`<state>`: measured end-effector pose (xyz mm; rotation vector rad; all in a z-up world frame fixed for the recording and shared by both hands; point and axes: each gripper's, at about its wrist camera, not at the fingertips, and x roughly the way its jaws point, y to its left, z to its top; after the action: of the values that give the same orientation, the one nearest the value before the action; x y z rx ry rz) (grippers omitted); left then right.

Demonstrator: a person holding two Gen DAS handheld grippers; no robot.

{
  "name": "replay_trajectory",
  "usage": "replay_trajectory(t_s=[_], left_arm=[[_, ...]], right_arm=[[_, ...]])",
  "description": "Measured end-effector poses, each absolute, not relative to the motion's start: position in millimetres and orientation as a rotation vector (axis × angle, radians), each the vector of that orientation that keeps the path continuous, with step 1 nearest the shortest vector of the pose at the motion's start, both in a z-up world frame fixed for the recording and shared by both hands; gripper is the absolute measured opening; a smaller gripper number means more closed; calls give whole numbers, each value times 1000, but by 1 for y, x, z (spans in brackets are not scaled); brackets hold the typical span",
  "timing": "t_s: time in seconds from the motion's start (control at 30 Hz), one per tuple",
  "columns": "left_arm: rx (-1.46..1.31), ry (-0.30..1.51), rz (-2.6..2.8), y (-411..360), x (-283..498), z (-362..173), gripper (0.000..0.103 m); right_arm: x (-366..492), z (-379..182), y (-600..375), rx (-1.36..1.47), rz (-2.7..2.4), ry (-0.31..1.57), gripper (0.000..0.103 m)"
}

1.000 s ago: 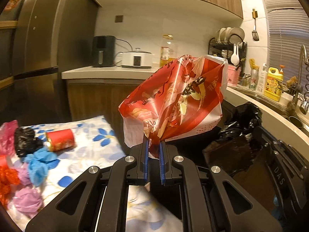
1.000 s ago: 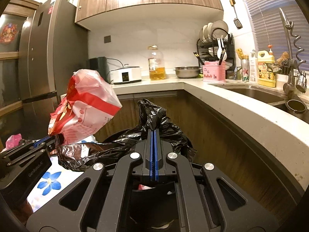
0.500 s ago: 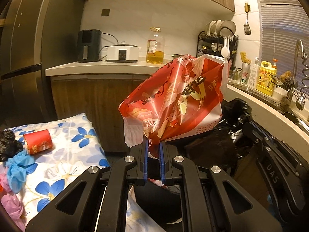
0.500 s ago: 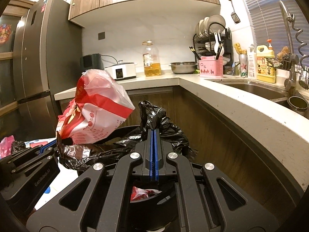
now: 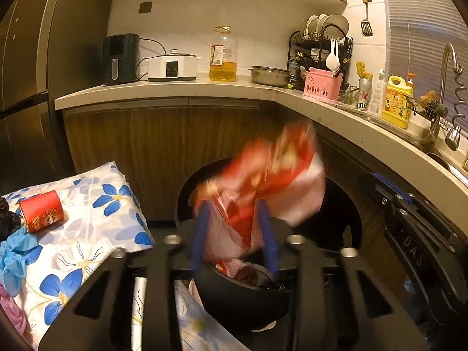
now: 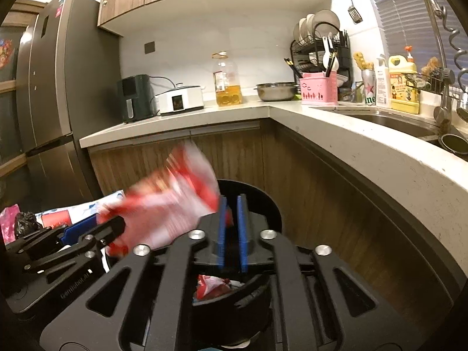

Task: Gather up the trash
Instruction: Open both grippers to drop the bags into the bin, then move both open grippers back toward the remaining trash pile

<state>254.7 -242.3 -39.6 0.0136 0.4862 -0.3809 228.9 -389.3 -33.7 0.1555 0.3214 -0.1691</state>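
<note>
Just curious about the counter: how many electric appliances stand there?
2: a dark air fryer at the left end, a white cooker right beside it. Others may be hidden.

The snack bag (image 5: 272,184) hangs over the bin (image 5: 345,204), with the table (image 5: 96,213) left of it.

Along the bench (image 5: 181,89) a dark air fryer (image 5: 120,58) is seen beside a white cooker (image 5: 172,67), with an oil bottle (image 5: 223,55) and a steel bowl (image 5: 270,75) lined up to their right. A pink caddy (image 5: 321,84) is set before the dish rack (image 5: 320,44). Yellow detergent (image 5: 397,101) is parked near the faucet (image 5: 446,87). A fridge (image 6: 55,87) is caught at the left.
</note>
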Motion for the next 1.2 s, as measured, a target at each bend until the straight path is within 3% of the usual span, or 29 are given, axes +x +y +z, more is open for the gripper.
replay_trajectory(t_s=[0.07,0.3,0.47,0.57,0.7,1.2], left_arm=[[14,484,-387,-242,253,-40,46],[-15,482,-355,-228,244,-41,69],[-37,472,-282,-206,230,-38,85],[-44,467,-239,-192,222,-35,89],[-45,460,-191,-176,210,-31,97],[-78,442,-99,-127,165,-25,97]], right_arm=[[226,-35,-391,166,-176,323,28],[215,-34,-390,164,-190,334,47],[203,-31,-384,154,-185,343,72],[194,-30,-375,134,-181,351,81],[184,-28,-363,118,-180,361,85],[151,-18,-331,99,-175,358,91]])
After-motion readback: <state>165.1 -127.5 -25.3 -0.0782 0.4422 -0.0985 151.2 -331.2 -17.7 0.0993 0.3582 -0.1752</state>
